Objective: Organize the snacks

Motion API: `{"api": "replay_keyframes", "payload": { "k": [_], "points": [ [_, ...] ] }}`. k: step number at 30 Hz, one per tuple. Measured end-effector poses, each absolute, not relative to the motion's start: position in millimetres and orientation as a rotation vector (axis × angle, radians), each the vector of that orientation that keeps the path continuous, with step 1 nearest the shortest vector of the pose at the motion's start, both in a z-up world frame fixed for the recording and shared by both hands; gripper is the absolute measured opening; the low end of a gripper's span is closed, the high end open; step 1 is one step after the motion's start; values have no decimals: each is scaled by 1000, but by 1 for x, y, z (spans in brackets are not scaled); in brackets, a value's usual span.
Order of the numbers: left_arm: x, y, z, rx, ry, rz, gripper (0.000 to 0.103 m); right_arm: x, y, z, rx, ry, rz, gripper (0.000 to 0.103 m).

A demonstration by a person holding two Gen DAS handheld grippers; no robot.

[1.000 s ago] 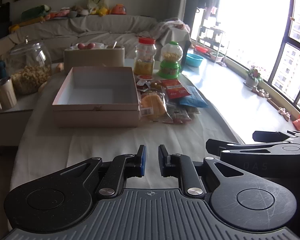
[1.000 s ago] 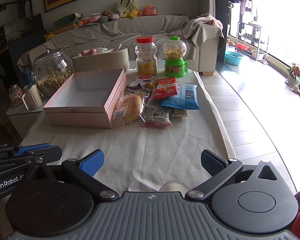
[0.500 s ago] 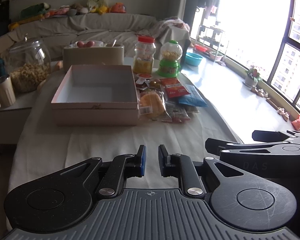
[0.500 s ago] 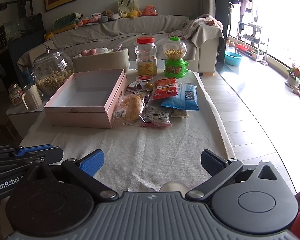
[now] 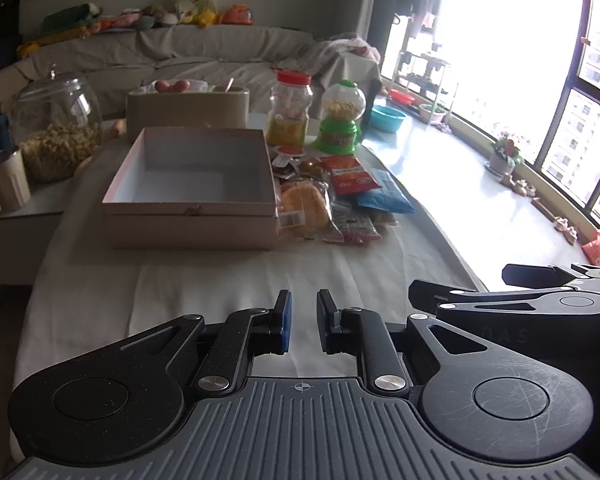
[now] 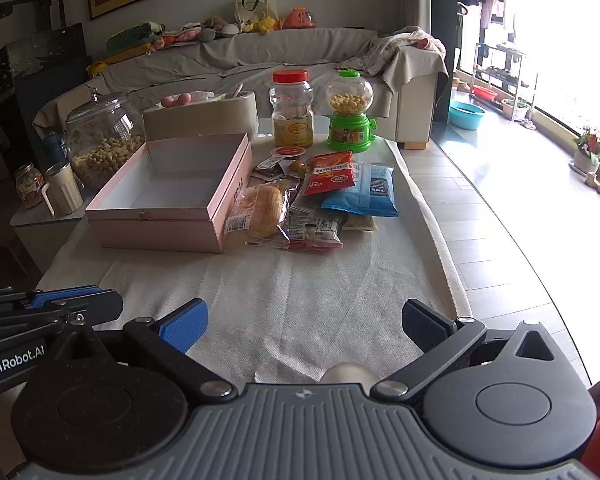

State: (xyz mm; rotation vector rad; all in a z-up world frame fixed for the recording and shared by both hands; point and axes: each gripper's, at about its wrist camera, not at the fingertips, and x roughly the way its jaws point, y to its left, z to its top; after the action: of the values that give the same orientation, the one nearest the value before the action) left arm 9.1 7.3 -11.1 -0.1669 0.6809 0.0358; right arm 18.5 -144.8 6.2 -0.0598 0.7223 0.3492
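Observation:
An open, empty pink box point(image 6: 168, 216) point(image 5: 188, 224) stands on the white cloth. Right of it lies a heap of snack packets: a bread bun in clear wrap point(image 6: 262, 210) point(image 5: 304, 204), a red packet point(image 6: 332, 172) point(image 5: 350, 174), a blue packet point(image 6: 370, 194) point(image 5: 386, 196) and several small sachets. My left gripper point(image 5: 302, 322) is nearly shut and empty, low over the near cloth. My right gripper point(image 6: 304, 322) is wide open and empty, over the near cloth, well short of the snacks.
Behind the snacks stand a red-lidded jar point(image 6: 292, 110) and a green candy dispenser point(image 6: 350, 120). A beige tub point(image 6: 204, 114) sits behind the box. A glass jar of nuts point(image 6: 100, 136) and a cream mug point(image 6: 62, 194) stand on a side table at left. The table edge runs at right.
The left wrist view has shifted slightly, with box and snacks drifting a little left. Both grippers keep their openings. The right gripper has hardly moved.

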Motion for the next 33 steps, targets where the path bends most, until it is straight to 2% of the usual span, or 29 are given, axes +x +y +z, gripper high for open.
{"api": "replay_keyframes", "payload": {
  "k": [10, 14, 21, 25, 26, 29, 30, 33],
  "points": [
    [20, 22, -23, -212, 725, 53, 18, 26, -141, -2, -59, 731, 366, 103],
    [30, 36, -35, -264, 734, 59, 18, 37, -140, -13, -41, 677, 429, 103],
    [72, 68, -74, -432, 775, -121, 19, 101, -130, -43, -94, 809, 416, 103],
    [105, 63, -88, -346, 822, -117, 19, 143, -117, -44, -102, 732, 394, 103],
    [113, 63, -91, -350, 834, -141, 19, 155, -113, -43, -101, 698, 398, 97],
    [133, 64, -97, -360, 850, -189, 19, 197, -88, -42, -172, 648, 367, 68],
    [137, 65, -98, -356, 845, -197, 19, 210, -81, -44, -187, 645, 358, 62],
    [148, 68, -101, -360, 832, -218, 19, 240, -58, -51, -203, 667, 403, 60]
  ]
}}
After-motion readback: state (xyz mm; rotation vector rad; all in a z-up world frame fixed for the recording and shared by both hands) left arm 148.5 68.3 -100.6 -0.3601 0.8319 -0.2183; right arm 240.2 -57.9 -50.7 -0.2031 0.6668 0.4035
